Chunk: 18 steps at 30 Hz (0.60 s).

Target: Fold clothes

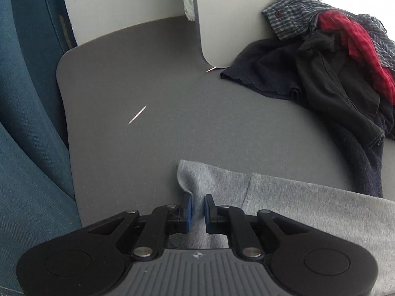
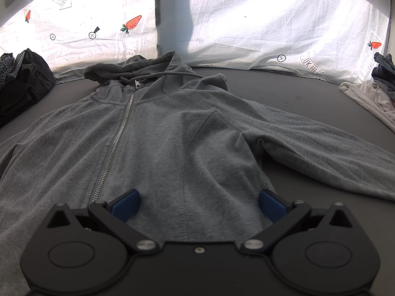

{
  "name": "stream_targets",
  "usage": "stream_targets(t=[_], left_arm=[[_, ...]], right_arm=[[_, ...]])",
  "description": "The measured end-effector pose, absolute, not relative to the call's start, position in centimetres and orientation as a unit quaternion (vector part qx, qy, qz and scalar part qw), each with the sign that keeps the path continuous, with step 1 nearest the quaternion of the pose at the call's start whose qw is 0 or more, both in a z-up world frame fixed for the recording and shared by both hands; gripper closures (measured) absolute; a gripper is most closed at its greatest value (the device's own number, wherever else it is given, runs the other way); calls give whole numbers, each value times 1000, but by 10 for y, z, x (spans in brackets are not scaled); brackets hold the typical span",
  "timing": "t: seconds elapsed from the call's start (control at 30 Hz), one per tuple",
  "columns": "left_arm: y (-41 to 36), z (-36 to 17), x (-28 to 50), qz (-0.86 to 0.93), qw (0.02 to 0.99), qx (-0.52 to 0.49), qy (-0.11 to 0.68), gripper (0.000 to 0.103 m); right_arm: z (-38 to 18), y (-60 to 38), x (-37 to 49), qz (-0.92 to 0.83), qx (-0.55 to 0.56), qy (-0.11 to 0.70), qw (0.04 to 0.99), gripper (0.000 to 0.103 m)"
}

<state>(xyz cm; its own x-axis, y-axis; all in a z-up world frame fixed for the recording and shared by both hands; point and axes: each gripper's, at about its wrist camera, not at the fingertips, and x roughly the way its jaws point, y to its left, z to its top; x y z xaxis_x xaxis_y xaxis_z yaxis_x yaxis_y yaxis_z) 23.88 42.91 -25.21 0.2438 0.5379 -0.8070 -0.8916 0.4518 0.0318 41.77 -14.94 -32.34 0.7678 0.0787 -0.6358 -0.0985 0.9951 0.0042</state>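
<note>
Grey knit hoodie [image 2: 172,133], zipped up, spread front-up on a dark grey mat [image 2: 284,91]; hood at far end, hem at near edge. Right sleeve stretched out to the right, sloping toward near side. Zip [image 2: 116,145] a little left of centre in right wrist view.

Right gripper [image 2: 198,204] above the hem, right of the zip, blue pads [image 2: 127,204] wide apart, nothing between them; whether touching the cloth, can't tell.

Left gripper [image 1: 196,209] at the left, over a light grey cuff or edge of the hoodie [image 1: 308,209]. Blue pads close together w/ a fold of fabric between them. Narrow gaps visible beside the cloth, so not clearly pinching; grip looks loose or let go.

Unfolded clothes heap [image 1: 333,61] far right in left wrist view: plaid shirt, red cloth, dark items. Printed white sheet [image 2: 271,24] w/ carrots behind the mat. Teal fabric [image 1: 27,123] at the left edge of left wrist view.

Handling, as a guess: soft, limp, light-to-medium weight, not fragile, not slippery; likely to sag and drag on the mat. Best holds: cuff ends, shoulder seams, hem corners. Thin pinch of one layer apt to slip; better to take the doubled edge. Metal zip adds stiffness along centre line.
</note>
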Motion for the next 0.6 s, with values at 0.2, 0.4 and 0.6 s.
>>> stream_targets(t=[0.2,0.4,0.6], left_arm=[[422,-243,237,483,752,-205,400,53],[399,-214,211,492,766,-221,351,32],[357,-192,199,448,800,-232,325,27]], right_arm=[[-322,-149,418,46,-15,339,939,0],[-312,-149,438,44,-12,402,914,0],[-301,-157,455,88,-24,465,881,0]])
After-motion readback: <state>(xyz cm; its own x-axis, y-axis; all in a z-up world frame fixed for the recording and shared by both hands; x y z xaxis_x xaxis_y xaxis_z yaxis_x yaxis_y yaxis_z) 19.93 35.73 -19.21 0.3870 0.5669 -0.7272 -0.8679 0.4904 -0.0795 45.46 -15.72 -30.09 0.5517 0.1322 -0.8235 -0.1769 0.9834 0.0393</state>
